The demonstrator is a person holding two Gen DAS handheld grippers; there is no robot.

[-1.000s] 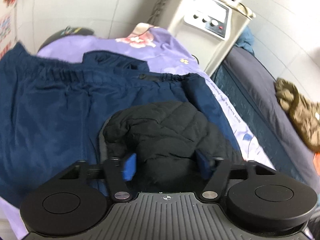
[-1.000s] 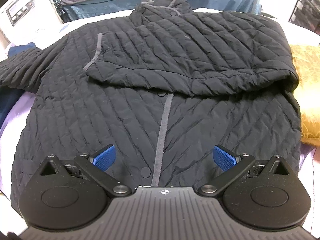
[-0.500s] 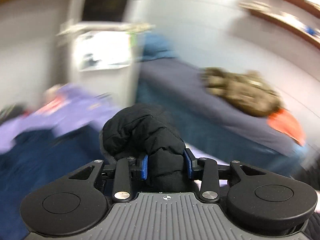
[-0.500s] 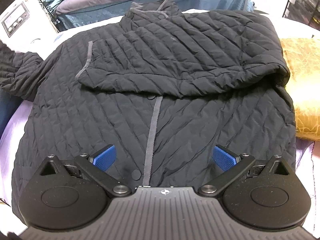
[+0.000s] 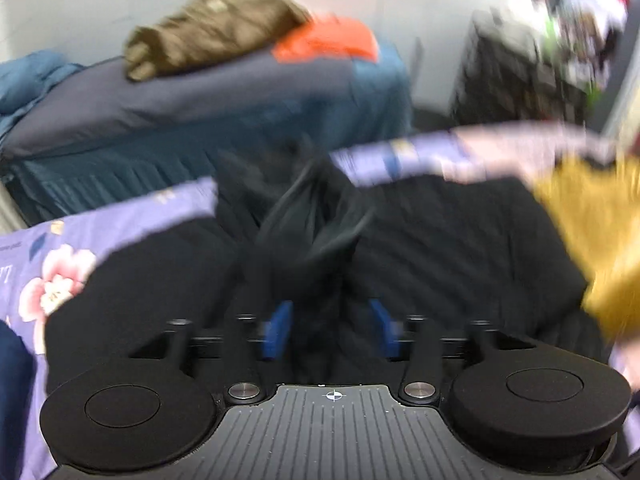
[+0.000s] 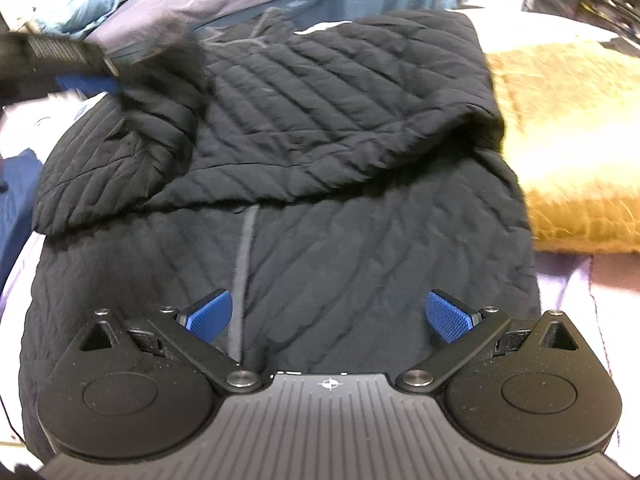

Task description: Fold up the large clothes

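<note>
- Left wrist view: a bunched black sleeve [image 5: 308,232] is being clamped between the blue fingers [image 5: 276,332] of the left gripper [image 5: 330,330], above the black quilted jacket [image 5: 440,240], which is lying spread on a purple floral sheet [image 5: 52,272]. The picture is being blurred by motion. A yellow garment [image 5: 592,232] is lying just right of the jacket, and a bed [image 5: 160,112] with a brown garment [image 5: 212,32] and an orange garment [image 5: 332,40] is being shown behind.
- Right wrist view: the right gripper [image 6: 330,314] is being held over the jacket's lower front with its fingers [image 6: 446,316] wide apart and nothing between them. The sleeve [image 6: 160,92] is being held up at the upper left by the left gripper [image 6: 92,76], over the jacket's left shoulder.
</note>
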